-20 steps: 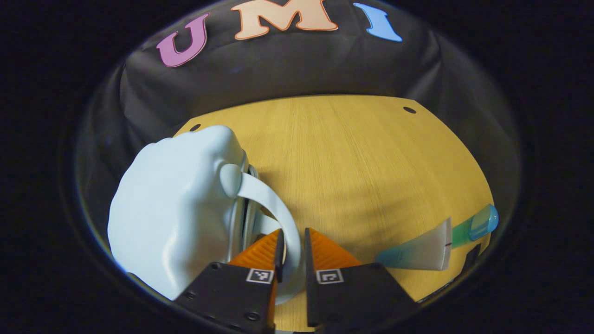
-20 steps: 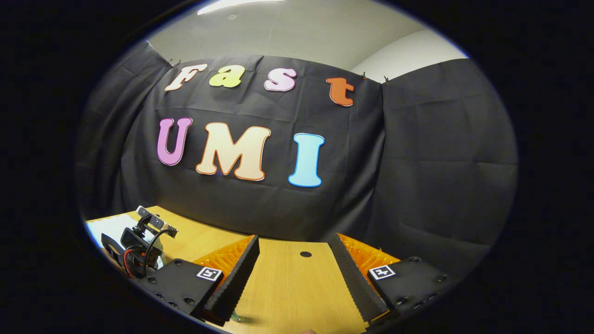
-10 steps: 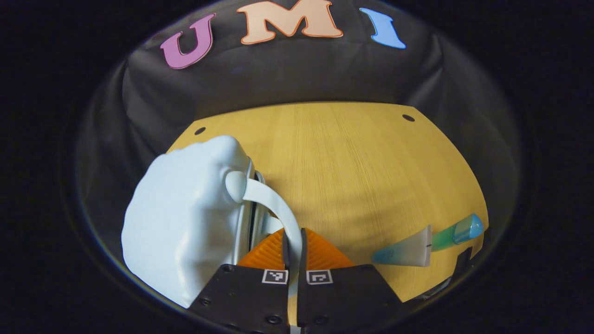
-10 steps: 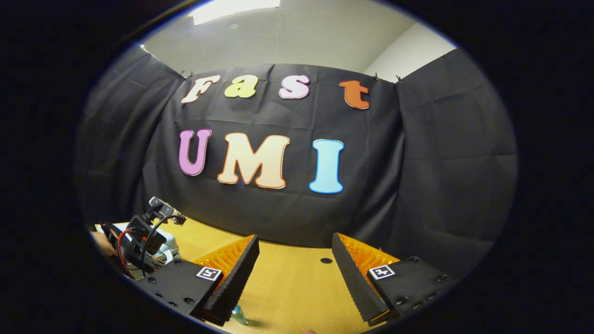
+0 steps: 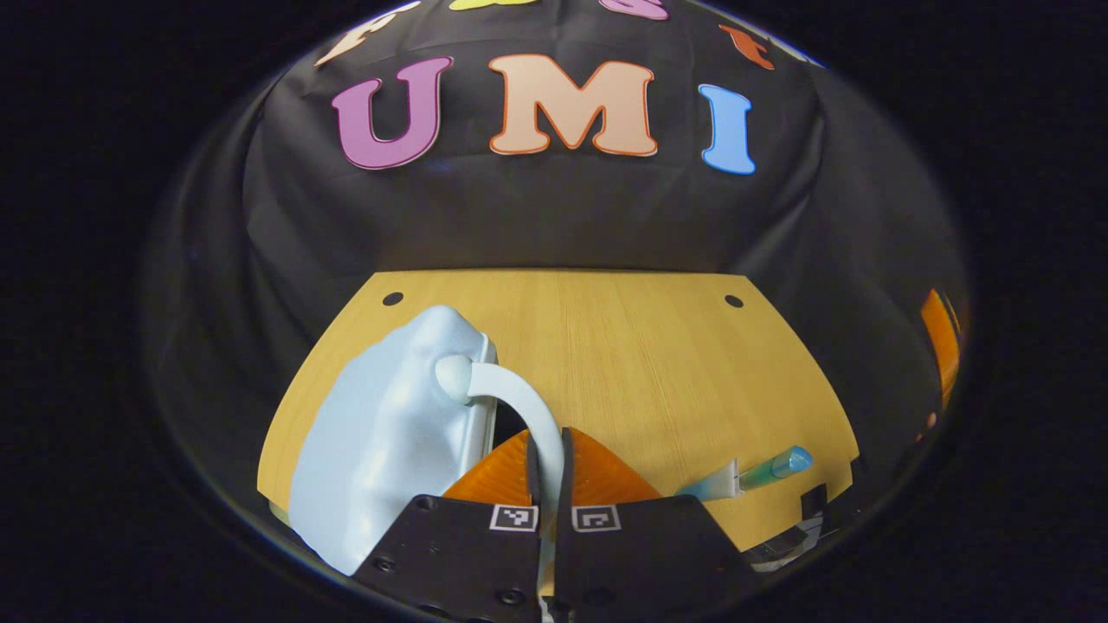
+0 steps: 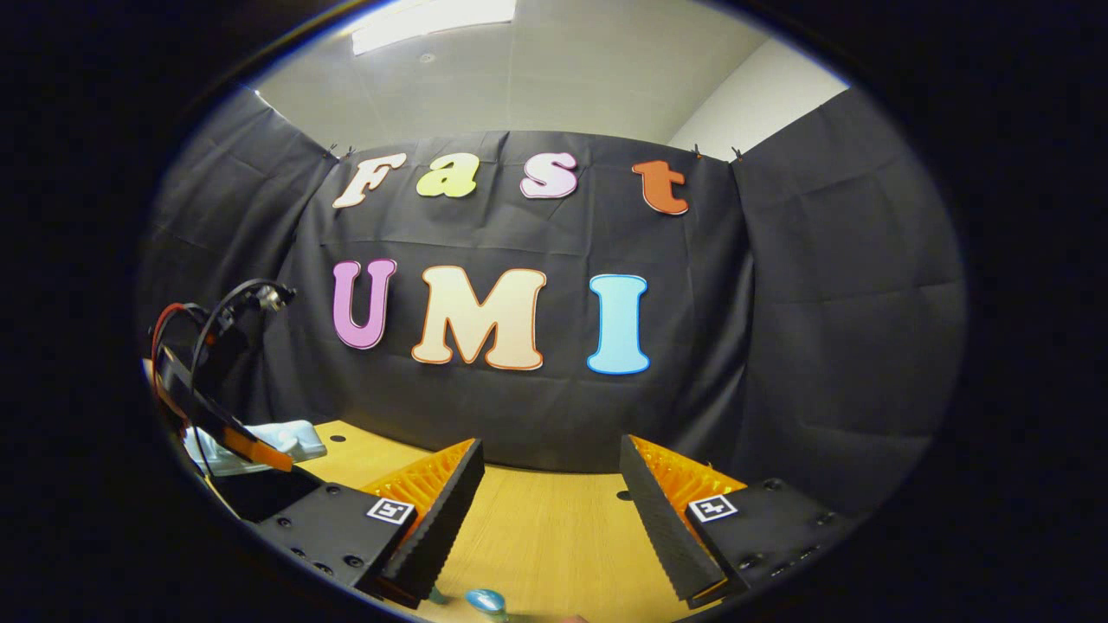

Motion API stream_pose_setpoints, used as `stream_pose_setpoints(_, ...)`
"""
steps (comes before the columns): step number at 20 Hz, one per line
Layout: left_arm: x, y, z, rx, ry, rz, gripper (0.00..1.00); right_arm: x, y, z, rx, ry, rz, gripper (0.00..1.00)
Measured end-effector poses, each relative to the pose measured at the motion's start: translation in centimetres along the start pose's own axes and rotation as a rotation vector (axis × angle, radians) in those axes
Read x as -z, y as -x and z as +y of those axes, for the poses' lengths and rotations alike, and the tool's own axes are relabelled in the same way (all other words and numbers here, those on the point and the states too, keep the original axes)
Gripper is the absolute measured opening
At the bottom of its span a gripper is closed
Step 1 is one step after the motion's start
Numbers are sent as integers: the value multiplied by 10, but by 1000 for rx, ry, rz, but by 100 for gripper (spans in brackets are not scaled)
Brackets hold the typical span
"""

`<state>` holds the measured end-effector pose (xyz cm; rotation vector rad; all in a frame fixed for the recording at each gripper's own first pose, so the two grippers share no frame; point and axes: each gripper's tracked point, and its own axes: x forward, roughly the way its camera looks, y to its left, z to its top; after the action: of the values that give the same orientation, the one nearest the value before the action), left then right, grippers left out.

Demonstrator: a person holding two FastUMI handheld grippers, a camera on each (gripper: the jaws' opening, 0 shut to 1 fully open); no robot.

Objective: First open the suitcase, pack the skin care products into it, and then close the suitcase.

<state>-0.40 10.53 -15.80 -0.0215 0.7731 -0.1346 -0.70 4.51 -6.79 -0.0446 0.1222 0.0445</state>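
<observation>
writing: none I can read on the tube [image 5: 736, 476] or suitcase [image 5: 389, 441]
left gripper [image 5: 547, 459]: my fingers pinch the suitcase handle [image 5: 528, 411], lower centre
right gripper [image 6: 547, 510]: spread, gripping nothing
change: suitcase tipped up since before (tube now smaller, lower right)

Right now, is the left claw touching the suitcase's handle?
Touching. The left gripper view shows the left claw closed on the handle of the suitcase, both fingers pressing the strap with no gap.
</observation>
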Motion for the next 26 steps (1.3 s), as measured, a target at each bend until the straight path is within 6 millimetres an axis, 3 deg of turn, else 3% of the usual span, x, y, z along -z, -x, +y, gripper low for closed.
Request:
stream_pose_setpoints(8,-33,34,62,136,46,-59,0,-13,-11,82,4,9,-16,99)
stream_pose_setpoints(12,-42,43,115,103,-97,-81,0,-9,-17,121,17,2,-9,99)
stream_pose_setpoints(16,-56,49,164,60,-120,-115,0,-7,-20,155,20,15,-12,99)
stream_pose_setpoints(21,-66,46,225,-22,-126,-137,0,-7,-22,172,33,18,-6,99)
stream_pose_setpoints(26,-72,38,280,-99,-108,-157,0,-6,-27,176,49,29,5,99)
